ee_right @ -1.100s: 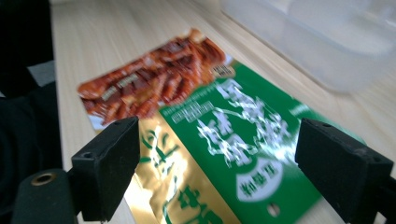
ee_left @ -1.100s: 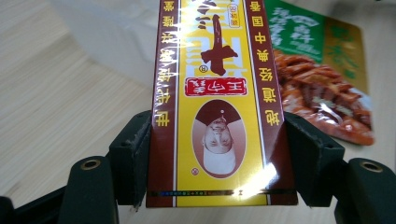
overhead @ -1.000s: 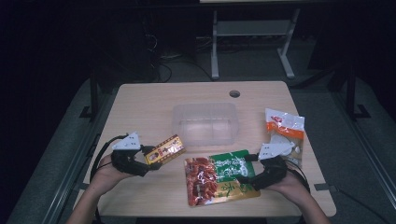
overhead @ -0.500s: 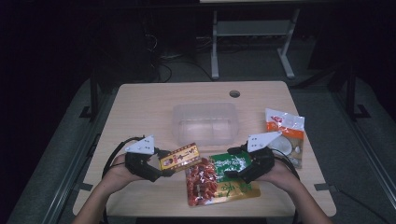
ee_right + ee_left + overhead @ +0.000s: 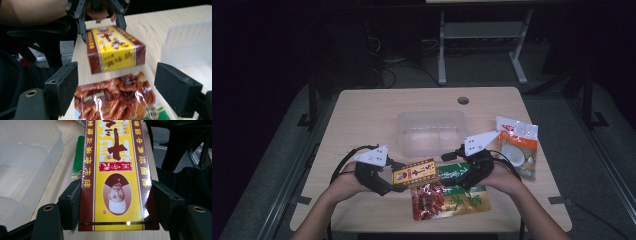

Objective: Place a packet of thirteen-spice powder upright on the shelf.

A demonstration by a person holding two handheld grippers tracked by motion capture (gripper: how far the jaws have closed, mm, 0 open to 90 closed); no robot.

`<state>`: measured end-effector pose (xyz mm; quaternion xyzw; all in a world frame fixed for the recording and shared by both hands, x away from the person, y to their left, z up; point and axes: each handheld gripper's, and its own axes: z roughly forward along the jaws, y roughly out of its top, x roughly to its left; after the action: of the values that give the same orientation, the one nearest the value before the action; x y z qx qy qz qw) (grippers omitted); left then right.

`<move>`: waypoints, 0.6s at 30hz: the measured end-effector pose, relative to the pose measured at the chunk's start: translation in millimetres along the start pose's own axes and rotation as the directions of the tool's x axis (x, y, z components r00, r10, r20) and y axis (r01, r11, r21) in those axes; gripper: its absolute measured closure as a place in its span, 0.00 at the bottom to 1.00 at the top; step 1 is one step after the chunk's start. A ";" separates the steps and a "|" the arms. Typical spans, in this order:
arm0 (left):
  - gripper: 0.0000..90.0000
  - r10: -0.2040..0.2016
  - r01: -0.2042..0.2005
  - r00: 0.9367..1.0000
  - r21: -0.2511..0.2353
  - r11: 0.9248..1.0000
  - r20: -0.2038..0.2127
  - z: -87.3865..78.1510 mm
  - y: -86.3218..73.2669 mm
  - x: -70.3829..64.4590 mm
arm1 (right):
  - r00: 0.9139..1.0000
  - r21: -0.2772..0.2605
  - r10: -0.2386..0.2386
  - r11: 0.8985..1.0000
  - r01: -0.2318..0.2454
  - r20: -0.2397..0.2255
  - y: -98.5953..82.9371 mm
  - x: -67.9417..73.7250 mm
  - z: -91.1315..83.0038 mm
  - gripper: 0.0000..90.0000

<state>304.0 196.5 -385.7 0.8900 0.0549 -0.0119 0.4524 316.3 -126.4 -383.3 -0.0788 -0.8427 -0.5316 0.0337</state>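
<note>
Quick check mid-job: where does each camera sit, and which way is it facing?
High view: above the person's side, facing forward and down on the table; forearms and both grippers show.
Left gripper view: on the left gripper, along its jaws clamping the yellow box.
Right gripper view: on the right gripper, facing that box; jaws apart.
All three share the box.

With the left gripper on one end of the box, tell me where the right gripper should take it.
Grip the free end of the box, the one facing the right gripper, across its two long maroon sides, coming straight in lengthwise. The left gripper clamps the far end the same way, and the box hangs level above the snack bag, so the near end looks reachable.
</note>
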 end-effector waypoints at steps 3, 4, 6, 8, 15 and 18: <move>0.35 0.009 -0.009 1.000 0.001 1.000 0.002 1.0 -1.0 -0.7 | 1.000 -0.004 -0.005 1.000 0.005 -0.011 1.1 -1.0 3.4 0.21; 0.35 0.011 -0.011 1.000 -0.005 1.000 0.003 1.9 -1.9 -1.0 | 1.000 -0.002 -0.003 1.000 0.003 -0.027 1.0 -0.7 8.0 0.21; 0.35 0.009 -0.008 1.000 -0.017 1.000 0.023 3.4 -4.3 -1.3 | 0.999 0.010 -0.003 1.000 0.003 -0.035 0.4 0.7 11.8 0.21; 0.35 0.020 -0.020 0.999 -0.010 1.000 0.030 4.7 -4.6 -2.0 | 0.999 0.003 -0.002 1.000 0.002 -0.044 -0.2 2.1 15.0 0.21; 0.35 0.030 -0.029 0.999 -0.013 0.999 0.038 8.4 -3.7 -2.8 | 0.998 -0.006 -0.004 1.000 0.004 -0.060 -1.6 1.0 21.6 0.23; 0.35 0.036 -0.036 0.999 -0.009 0.999 0.041 9.9 -3.2 -3.1 | 0.998 -0.009 -0.014 1.000 0.014 -0.066 -1.8 1.0 23.3 0.24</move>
<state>300.8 190.1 -394.0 0.8886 0.0297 -0.0217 0.4572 315.6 -106.1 -394.8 -0.0554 -0.8395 -0.5375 0.0574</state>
